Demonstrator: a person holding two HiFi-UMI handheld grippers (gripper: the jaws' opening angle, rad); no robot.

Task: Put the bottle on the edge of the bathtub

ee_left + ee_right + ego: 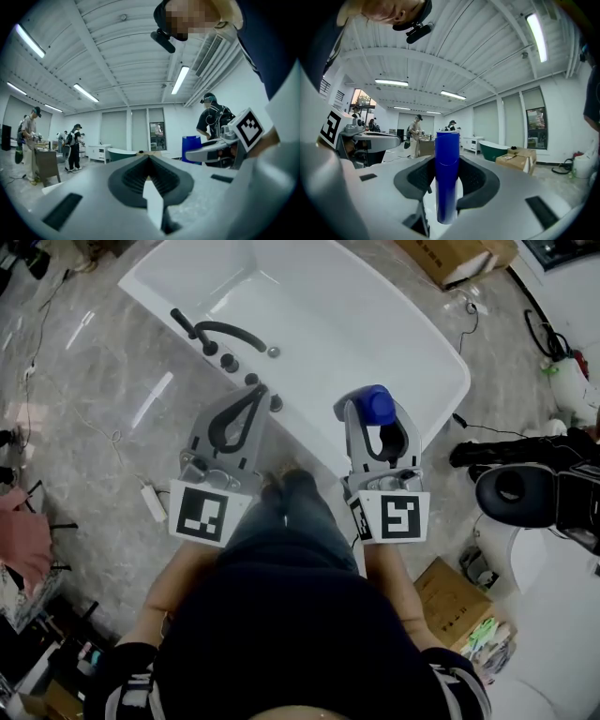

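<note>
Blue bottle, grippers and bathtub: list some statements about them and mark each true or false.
1. The right gripper holds the blue bottle upright. True.
2. The left gripper holds a second bottle. False: it is shut on nothing.
3. A black faucet sits on the white bathtub. True.
4. The bottle stands on the bathtub's edge. False: the right gripper holds it.
</note>
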